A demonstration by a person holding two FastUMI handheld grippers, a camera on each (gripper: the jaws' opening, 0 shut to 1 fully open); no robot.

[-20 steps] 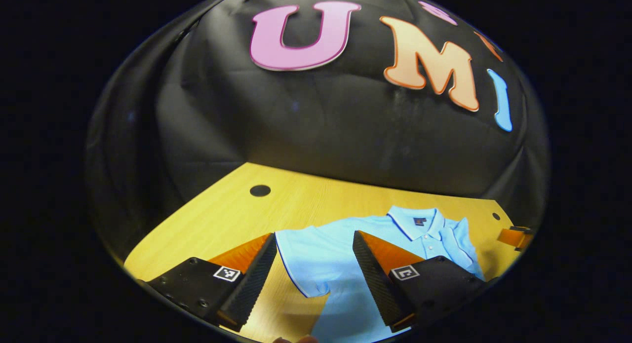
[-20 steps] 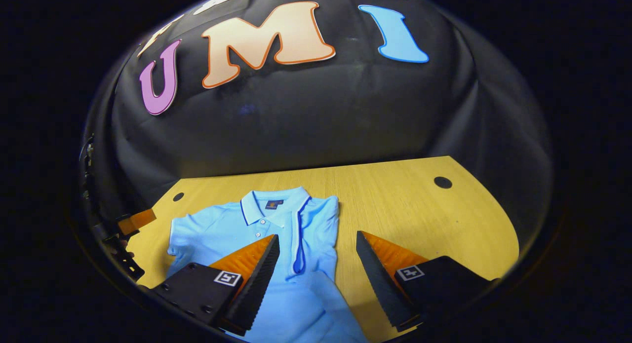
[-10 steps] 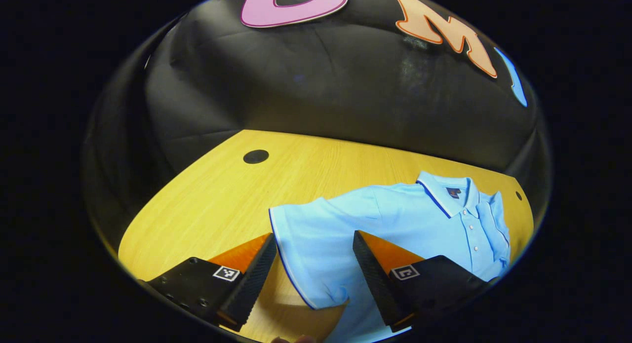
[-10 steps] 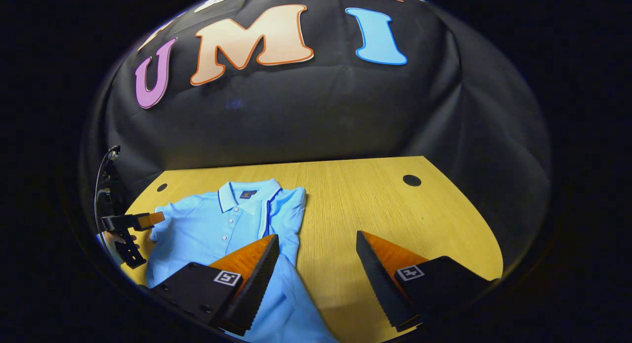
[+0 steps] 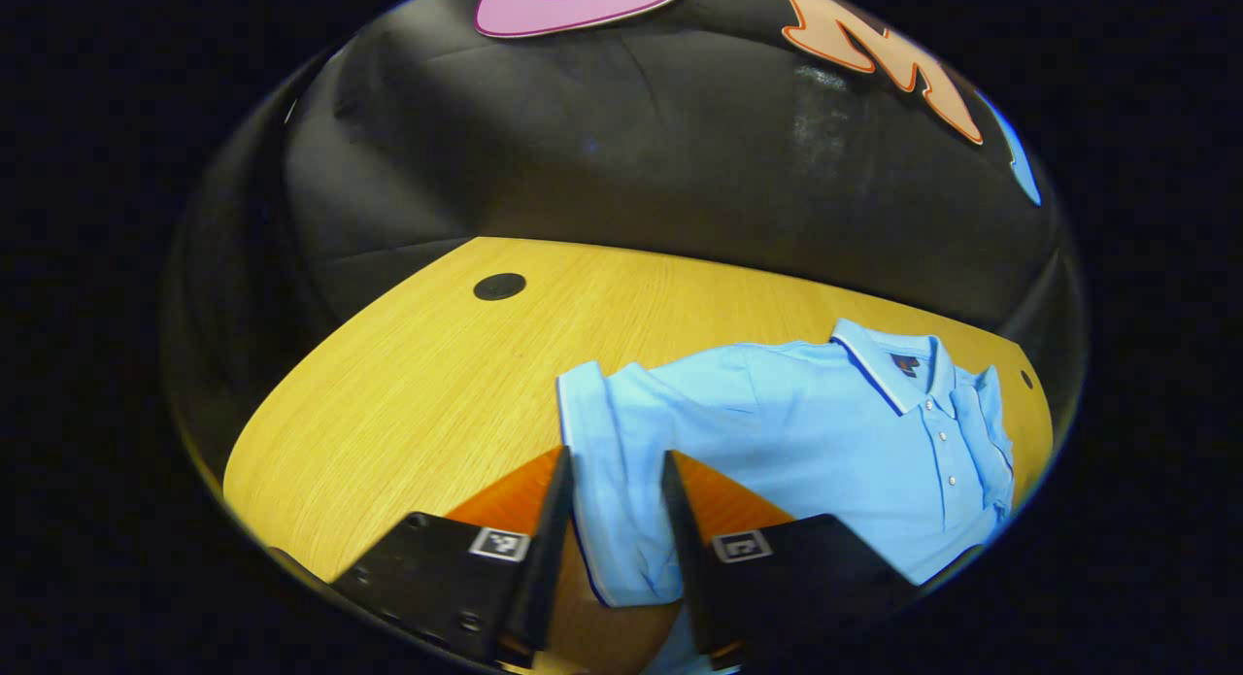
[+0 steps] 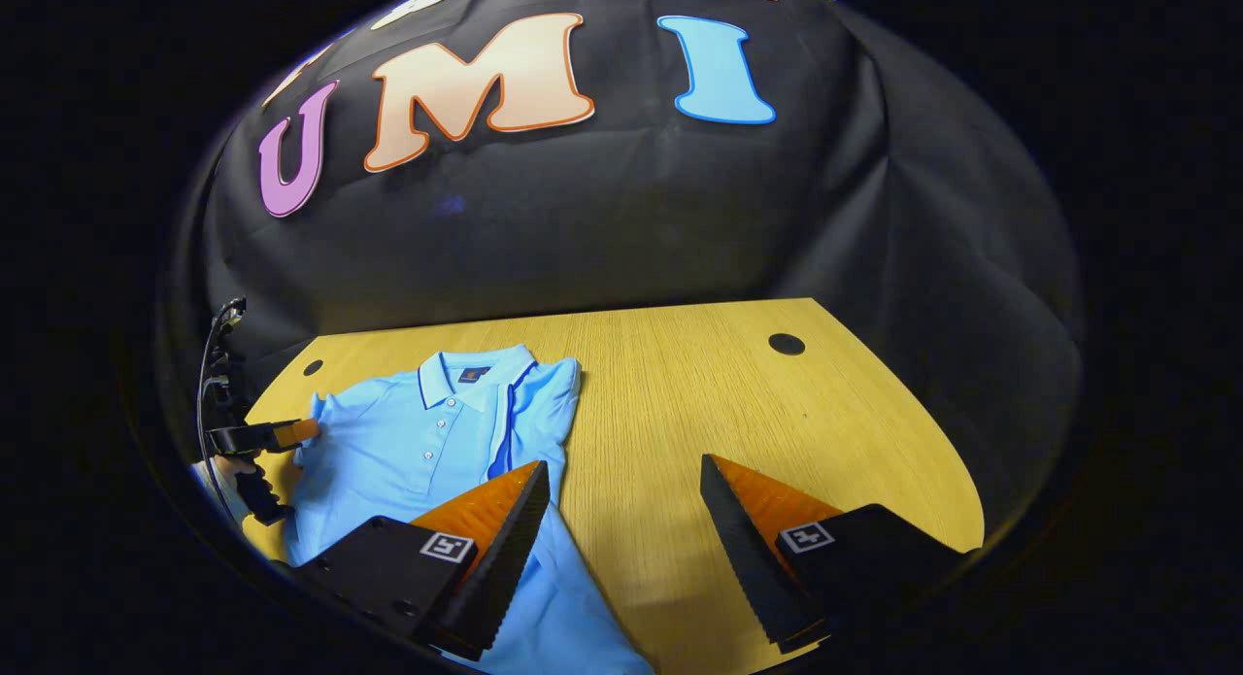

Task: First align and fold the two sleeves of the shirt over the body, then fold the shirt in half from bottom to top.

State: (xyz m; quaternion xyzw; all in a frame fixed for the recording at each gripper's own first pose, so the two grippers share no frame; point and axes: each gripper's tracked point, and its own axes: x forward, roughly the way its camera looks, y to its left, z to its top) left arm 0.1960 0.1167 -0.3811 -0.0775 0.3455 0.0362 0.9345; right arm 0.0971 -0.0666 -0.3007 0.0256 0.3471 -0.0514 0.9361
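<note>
Light-blue shirt (image 5: 825,432) is lying on the wooden counter (image 5: 408,393) in the left gripper view, its sleeve (image 5: 607,481) being pinched by the left hand-held gripper (image 5: 614,505). In the right gripper view, the right hand-held gripper (image 6: 621,505) is hanging spread, one finger over the shirt's folded side, near the counter's front edge.

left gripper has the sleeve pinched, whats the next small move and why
Probably lift the left gripper a little and carry the sleeve across onto the polo shirt body. Its fingers are closed on the sleeve, which still lies spread outward, while the other sleeve already lies folded over.
</note>
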